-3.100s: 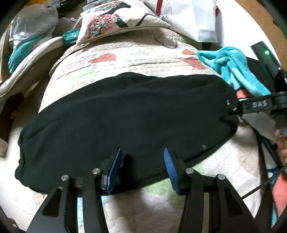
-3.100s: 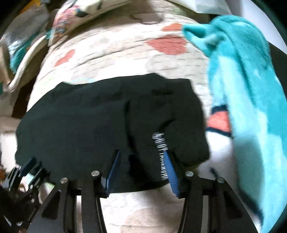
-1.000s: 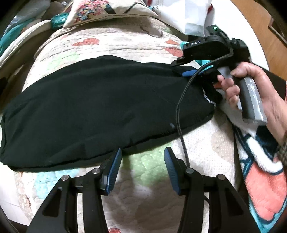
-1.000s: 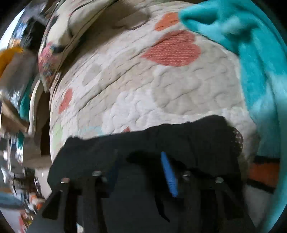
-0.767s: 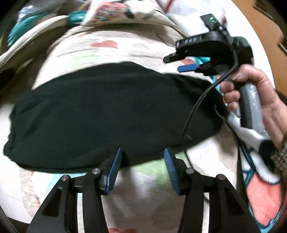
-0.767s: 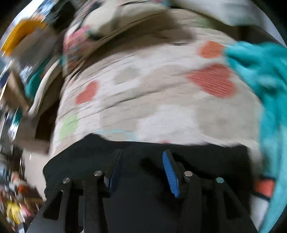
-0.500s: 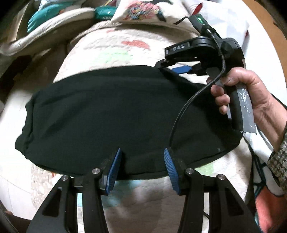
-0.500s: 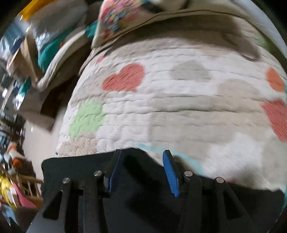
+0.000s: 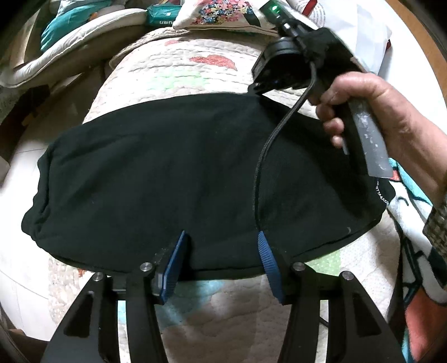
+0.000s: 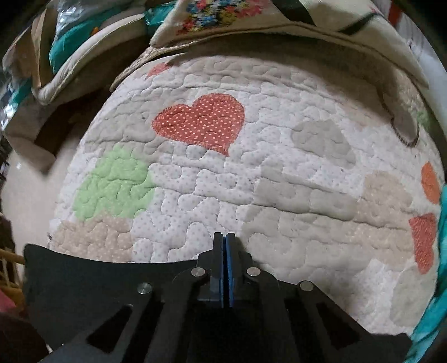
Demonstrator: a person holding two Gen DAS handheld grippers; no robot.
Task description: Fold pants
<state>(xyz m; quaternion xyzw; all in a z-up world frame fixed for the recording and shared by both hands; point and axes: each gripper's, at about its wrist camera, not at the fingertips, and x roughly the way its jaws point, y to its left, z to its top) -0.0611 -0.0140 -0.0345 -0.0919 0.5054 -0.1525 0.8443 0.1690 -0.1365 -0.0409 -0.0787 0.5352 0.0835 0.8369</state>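
Observation:
Black pants (image 9: 173, 178) lie folded lengthwise across a quilted bedspread (image 9: 181, 72) with hearts. My left gripper (image 9: 222, 245) is open, its blue pads straddling the near edge of the pants. My right gripper (image 9: 258, 86) sits at the far edge of the pants, held by a hand (image 9: 371, 111). In the right wrist view my right gripper (image 10: 225, 245) is shut at the far edge of the pants (image 10: 83, 279), and the fabric seems pinched between the pads.
A floral pillow (image 9: 220, 14) and piled bedding (image 9: 69, 42) lie at the far end. A teal fleece (image 10: 438, 251) lies at the right. A white bag (image 9: 363, 30) is at the back right. The bed drops off at the left.
My right gripper has moved to the far edge of the pants and shut there; it was open half a second ago. My left gripper has moved in over the near edge, still open.

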